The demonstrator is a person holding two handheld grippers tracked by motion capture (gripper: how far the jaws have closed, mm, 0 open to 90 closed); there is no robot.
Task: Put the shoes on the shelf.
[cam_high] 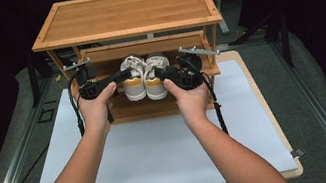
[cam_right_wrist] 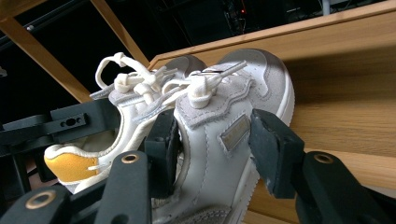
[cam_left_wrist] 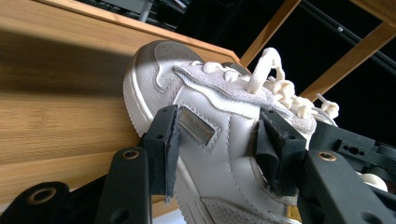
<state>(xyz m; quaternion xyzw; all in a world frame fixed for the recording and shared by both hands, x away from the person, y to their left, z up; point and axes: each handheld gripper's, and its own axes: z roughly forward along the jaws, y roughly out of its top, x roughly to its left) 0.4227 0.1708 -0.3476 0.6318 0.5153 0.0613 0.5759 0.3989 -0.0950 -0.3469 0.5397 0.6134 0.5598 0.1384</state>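
A pair of white sneakers with yellow heels sits side by side on the middle shelf of a bamboo shoe rack (cam_high: 127, 14). In the high view my left gripper (cam_high: 123, 75) reaches the left shoe (cam_high: 133, 84) from the left. My right gripper (cam_high: 159, 72) meets the right shoe (cam_high: 154, 84) from the right. The left gripper view has my left gripper (cam_left_wrist: 219, 135) shut across the left shoe (cam_left_wrist: 159, 70), pads pressed into its sides. In the right gripper view my right gripper (cam_right_wrist: 217, 140) is shut on the right shoe (cam_right_wrist: 252, 70), one pad between the shoes.
The rack stands at the far end of a white mat (cam_high: 161, 147) on a wooden board. Its top shelf overhangs the shoes, and side posts (cam_high: 208, 38) flank them. Dark floor and grey rails (cam_high: 15, 158) border the board.
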